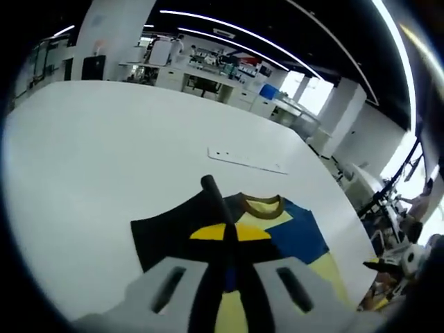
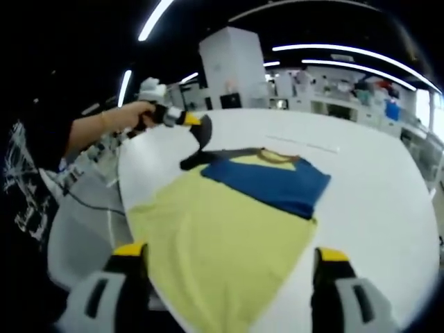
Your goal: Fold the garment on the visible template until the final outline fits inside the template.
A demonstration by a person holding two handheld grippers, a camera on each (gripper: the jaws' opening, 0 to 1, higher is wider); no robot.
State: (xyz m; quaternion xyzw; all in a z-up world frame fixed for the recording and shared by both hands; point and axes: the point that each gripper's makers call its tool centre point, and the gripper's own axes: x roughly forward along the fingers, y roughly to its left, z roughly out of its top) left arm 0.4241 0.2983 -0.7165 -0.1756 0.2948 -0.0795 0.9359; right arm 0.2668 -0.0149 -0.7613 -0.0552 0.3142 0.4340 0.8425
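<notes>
Right gripper [image 2: 225, 274] (jaws apart) above garment [image 2: 229, 229] on table [image 2: 374, 187].

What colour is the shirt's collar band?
Brown, edging the yellow neck of the shirt; the collar band is clearest in the left gripper view.

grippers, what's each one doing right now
left tool: shut on the shirt.
right tool: open, holding nothing, above the shirt.
</notes>
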